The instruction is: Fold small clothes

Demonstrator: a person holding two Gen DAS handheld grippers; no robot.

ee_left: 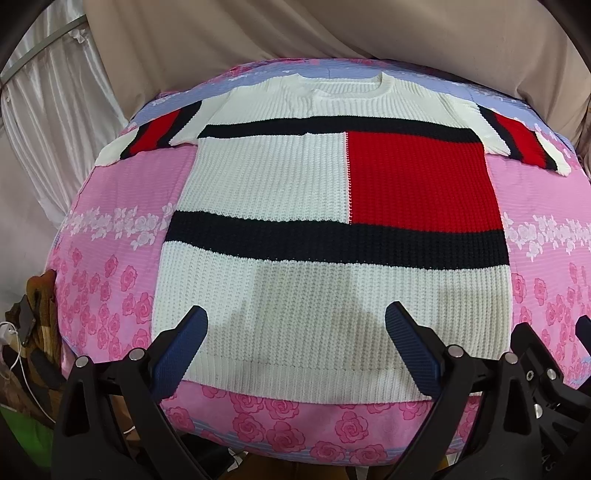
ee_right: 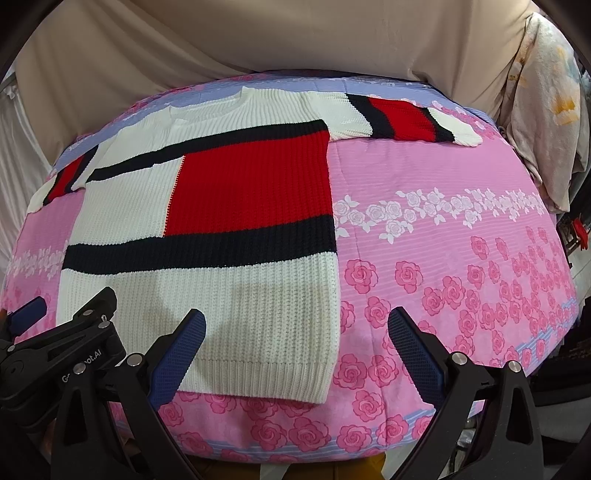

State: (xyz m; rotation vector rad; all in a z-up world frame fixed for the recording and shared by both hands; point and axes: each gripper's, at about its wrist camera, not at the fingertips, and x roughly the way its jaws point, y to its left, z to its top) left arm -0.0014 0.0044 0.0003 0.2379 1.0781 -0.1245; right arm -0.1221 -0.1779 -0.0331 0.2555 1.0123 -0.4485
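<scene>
Pink rose-print bedsheet [ee_left: 122,192] under flat knit sweater [ee_left: 295,184], beige drapes [ee_left: 221,29] behind

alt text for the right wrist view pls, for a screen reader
A white knit sweater with a red block and dark stripes lies flat, sleeves spread, on a pink rose-print cover. The open right gripper hovers over the hem's right corner, holding nothing.

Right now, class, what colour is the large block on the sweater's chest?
Red, on the sweater, bordered by dark stripes; clearest in the left wrist view.
</scene>
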